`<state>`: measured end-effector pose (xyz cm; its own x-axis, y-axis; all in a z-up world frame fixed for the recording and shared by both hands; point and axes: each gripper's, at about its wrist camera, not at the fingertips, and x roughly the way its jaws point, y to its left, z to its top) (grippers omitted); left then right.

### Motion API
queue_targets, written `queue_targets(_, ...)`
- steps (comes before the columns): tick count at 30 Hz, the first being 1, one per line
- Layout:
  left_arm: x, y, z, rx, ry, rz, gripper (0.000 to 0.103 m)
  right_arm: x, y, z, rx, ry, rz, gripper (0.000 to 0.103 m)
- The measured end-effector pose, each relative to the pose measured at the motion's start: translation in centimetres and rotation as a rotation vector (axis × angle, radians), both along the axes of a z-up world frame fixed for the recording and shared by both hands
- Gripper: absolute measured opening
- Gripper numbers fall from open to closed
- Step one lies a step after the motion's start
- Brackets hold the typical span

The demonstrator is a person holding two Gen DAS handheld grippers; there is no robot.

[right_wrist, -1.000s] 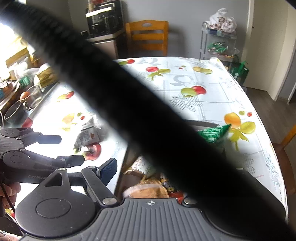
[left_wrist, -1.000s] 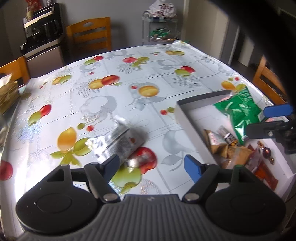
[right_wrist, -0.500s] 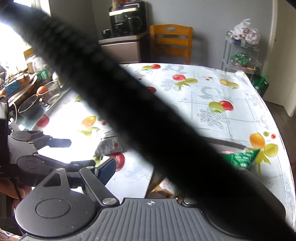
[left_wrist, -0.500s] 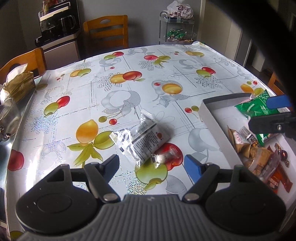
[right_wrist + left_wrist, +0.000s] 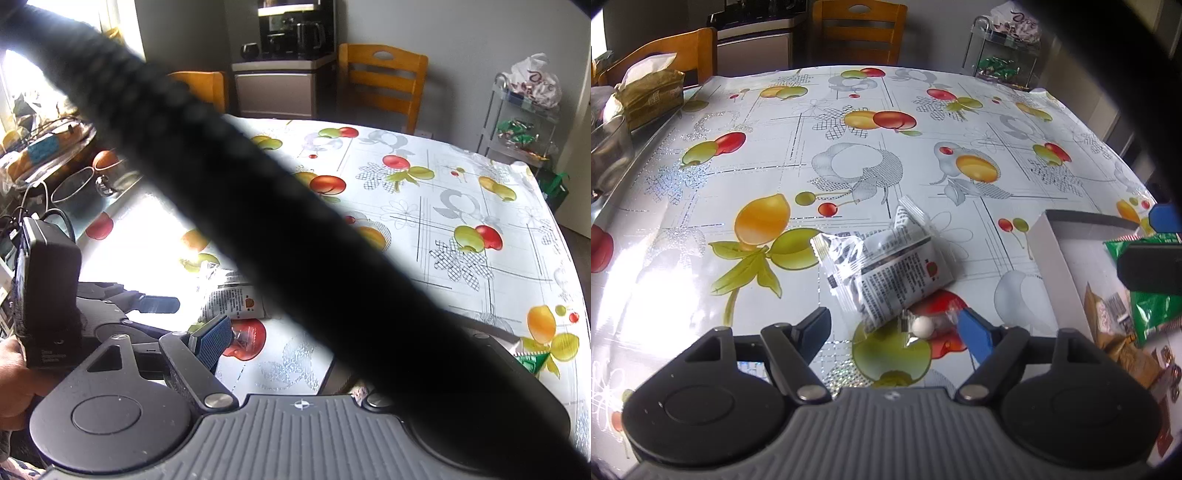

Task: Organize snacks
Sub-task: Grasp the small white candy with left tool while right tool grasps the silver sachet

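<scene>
Most snacks already in box (image 5: 1049,251); silver packet (image 5: 886,266) and small candy (image 5: 922,326) left on surface (image 5: 849,155); my left tongs (image 5: 894,328) apart, empty; right tongs (image 5: 1148,251) apart

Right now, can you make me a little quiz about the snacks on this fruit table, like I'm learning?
1. True or false: the silver snack packet lies inside the white box.
2. What small thing sits between the left gripper jaws? A) wrapped white candy B) spoon C) apple
3. Fill in: the green bag lies in the ____.

Key: 1 false; 2 A; 3 box.
</scene>
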<state>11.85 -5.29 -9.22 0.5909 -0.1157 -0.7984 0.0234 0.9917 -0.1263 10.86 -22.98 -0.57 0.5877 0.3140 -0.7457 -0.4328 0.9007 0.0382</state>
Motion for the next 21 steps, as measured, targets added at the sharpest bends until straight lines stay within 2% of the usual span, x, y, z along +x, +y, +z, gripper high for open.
queue_targets(8, 1.2, -0.2, -1.5, -0.020, 0.002, 0.070, 0.077, 2.0, 0.9, -0.7, -0.009, 0.024, 0.056, 0.082)
queue_targets(11, 1.3, 0.0, -1.6, 0.004, -0.004, 0.066, 0.077, 2.6, 1.5, -1.0, -0.011, 0.035, 0.077, 0.082)
queue_targets(21, 0.3, 2.6, -1.5, 0.000, 0.022, 0.084, 0.077, 5.3, 3.9, -2.2, -0.001, 0.058, 0.149, 0.082)
